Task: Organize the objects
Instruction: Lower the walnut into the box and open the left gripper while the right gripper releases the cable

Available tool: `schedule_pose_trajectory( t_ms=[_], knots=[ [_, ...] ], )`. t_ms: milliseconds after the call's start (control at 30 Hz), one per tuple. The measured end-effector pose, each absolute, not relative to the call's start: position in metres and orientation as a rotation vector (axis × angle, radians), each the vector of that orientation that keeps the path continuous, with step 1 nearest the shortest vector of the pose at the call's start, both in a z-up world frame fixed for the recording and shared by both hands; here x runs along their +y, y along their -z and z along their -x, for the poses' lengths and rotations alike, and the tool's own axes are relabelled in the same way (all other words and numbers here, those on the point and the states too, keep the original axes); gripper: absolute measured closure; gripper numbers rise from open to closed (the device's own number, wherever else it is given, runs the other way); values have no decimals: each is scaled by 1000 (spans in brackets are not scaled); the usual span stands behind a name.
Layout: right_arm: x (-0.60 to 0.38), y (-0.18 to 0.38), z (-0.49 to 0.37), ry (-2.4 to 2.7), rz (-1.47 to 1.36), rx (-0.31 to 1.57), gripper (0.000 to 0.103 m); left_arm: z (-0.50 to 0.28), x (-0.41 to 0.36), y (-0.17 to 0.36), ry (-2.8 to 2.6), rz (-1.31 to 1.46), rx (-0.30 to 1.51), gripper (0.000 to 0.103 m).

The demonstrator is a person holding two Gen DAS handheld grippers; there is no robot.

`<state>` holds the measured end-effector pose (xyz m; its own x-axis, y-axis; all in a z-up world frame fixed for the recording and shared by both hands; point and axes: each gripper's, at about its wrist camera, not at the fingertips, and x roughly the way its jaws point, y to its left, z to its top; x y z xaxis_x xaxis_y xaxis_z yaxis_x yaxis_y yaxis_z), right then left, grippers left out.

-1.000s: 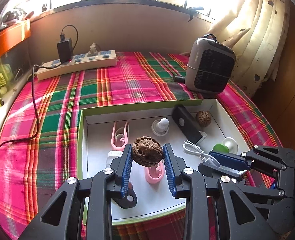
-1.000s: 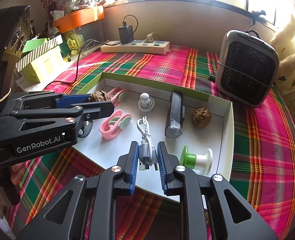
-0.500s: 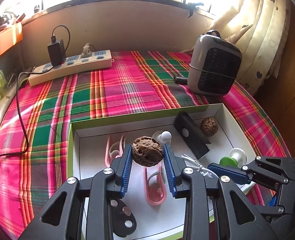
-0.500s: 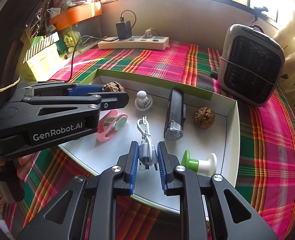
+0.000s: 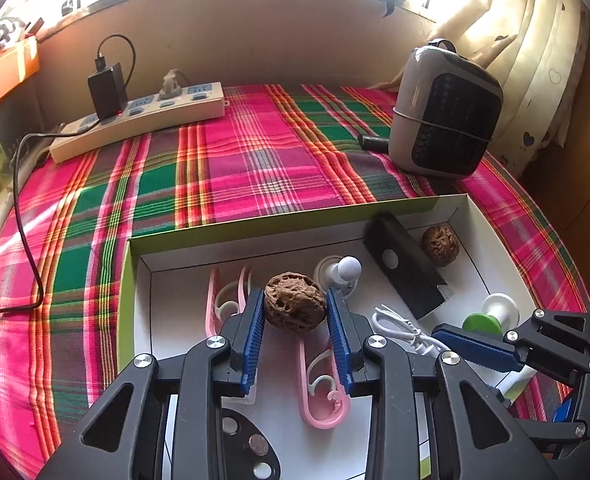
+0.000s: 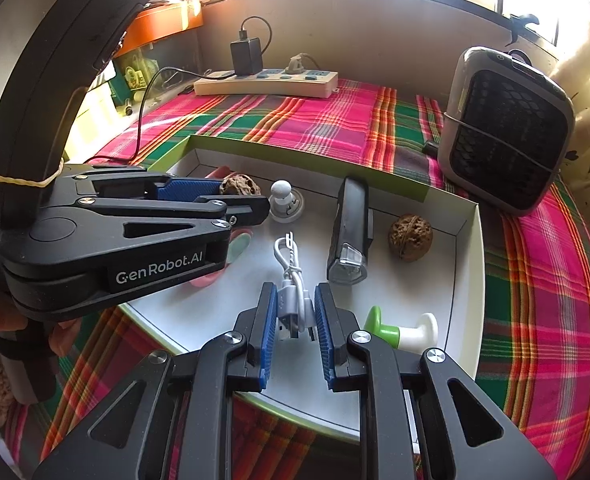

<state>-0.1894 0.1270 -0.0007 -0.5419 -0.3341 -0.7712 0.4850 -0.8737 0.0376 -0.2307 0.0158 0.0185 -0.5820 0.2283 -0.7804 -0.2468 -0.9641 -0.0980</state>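
The left gripper (image 5: 295,312) squeezes a brown walnut (image 5: 295,303) between its blue pads — the nut sits right at the tips, up off the floor of the tray (image 5: 231,226). It hangs near the tray's far left corner, over a pink clip (image 5: 323,396). Just past the nut stands a white knob (image 5: 345,270).

The right gripper (image 6: 293,314) is closed tight on a white cable (image 6: 291,280). The plug end is between its pads and the rest of the cable lies on the tray floor toward the middle, near the front edge.

A second walnut (image 6: 410,237) lies by the tray's far right corner, beside a black lamp (image 6: 349,232). A green and white spool (image 6: 401,330) lies by the right wall — close to the right gripper.
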Motion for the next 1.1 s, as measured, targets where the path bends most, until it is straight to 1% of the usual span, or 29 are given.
schedule_pose_trajectory(
  t_ms=[233, 1100],
  knots=[
    [126, 2, 190, 2401, -1143, 256, 83, 232, 19, -17, -2580, 1271, 58, 74],
    [127, 4, 188, 2412, -1144, 257, 83, 232, 17, -17, -2582, 1281, 59, 73]
  ],
)
